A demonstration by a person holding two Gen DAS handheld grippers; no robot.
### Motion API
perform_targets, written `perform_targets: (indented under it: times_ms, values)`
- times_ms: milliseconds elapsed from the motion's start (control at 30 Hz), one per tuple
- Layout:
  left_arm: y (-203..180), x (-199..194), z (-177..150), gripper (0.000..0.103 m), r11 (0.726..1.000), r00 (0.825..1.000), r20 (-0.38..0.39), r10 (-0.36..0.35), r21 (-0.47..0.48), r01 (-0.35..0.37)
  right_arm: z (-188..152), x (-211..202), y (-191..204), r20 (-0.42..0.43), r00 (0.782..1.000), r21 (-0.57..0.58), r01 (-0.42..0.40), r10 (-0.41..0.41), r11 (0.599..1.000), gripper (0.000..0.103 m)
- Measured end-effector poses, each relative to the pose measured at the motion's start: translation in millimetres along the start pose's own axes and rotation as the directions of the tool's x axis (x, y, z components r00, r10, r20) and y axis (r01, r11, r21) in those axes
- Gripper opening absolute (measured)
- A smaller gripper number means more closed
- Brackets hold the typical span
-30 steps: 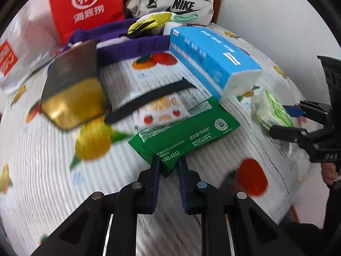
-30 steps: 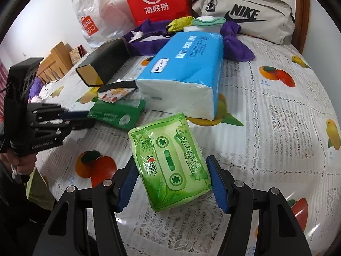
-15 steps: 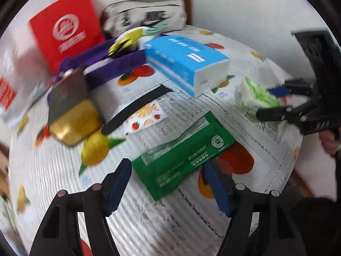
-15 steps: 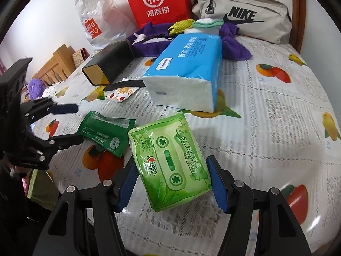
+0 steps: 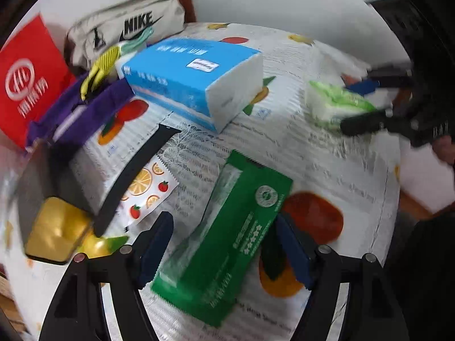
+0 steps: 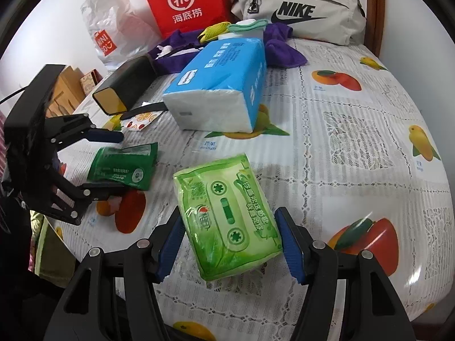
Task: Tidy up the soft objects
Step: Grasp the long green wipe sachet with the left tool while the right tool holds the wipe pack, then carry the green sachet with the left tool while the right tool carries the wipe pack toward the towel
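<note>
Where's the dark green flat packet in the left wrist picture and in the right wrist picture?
Left wrist view: the dark green packet lies low centre, between the open fingers of the left claw.
Right wrist view: it lies left of centre, between the left claw's fingers, beyond the light green tissue pack.
Shared landmark: the blue tissue pack, farther back on the tablecloth in both.

The light-green tissue pack (image 6: 227, 221) and dark-green flat pouch (image 5: 227, 236) wear glossy, crinkled plastic film; the fruit-printed tabletop cover (image 6: 355, 147) looks smooth, shiny vinyl; the beige zip bag (image 6: 298, 11) is matt cloth.
</note>
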State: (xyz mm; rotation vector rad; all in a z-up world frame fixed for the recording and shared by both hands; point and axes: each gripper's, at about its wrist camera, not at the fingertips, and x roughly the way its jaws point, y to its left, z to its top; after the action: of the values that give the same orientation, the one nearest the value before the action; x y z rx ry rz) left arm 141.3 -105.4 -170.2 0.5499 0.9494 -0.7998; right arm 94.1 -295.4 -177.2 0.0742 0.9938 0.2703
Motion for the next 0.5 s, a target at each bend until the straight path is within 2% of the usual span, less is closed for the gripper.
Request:
perform_targets:
  times_ms: [33, 67, 100, 233, 333, 400, 433, 500]
  values:
    - [4, 0, 1, 0.055, 0.999, 1.000, 0.009, -0.014, -0.029, 0.014, 2, 1, 0, 0.000, 1.000, 0.001, 0.003, -0.003, 1.000, 0.063]
    - [7, 0, 1, 0.044, 0.998, 1.000, 0.018, -0.001, -0.063, 0.002, 4, 1, 0, 0.000, 1.000, 0.004, 0.004, -0.004, 1.000, 0.063]
    - [10, -1, 0, 0.041, 0.996, 1.000, 0.020, 0.002, -0.094, 0.000, 5, 2, 0, 0.001, 1.000, 0.008, 0.002, -0.002, 1.000, 0.063]
    - [28, -10, -18, 0.038, 0.957, 0.999, 0.030, -0.013, -0.291, 0.022, 11, 8, 4, 0.000, 1.000, 0.009, -0.013, 0.013, 1.000, 0.063]
    - [30, -19, -35, 0.044, 0.927, 0.999, 0.039, -0.009, -0.375, 0.023, 13, 15, 10, -0.013, 1.000, -0.012, -0.019, 0.019, 1.000, 0.063]
    - [28, -22, -41, 0.055, 0.925, 0.999, 0.039, -0.014, -0.380, 0.028, 13, 21, 12, -0.021, 0.999, -0.017, -0.024, 0.024, 1.000, 0.063]
    - [27, -22, -44, 0.066, 0.925, 0.999, 0.034, -0.014, -0.379, 0.026, 14, 22, 14, -0.018, 1.000, -0.024, -0.020, 0.020, 1.000, 0.063]
    - [26, -25, -47, 0.070, 0.927, 1.000, 0.027, 0.003, -0.376, 0.008, 14, 23, 16, -0.016, 1.000, -0.037, -0.021, 0.020, 0.999, 0.066]
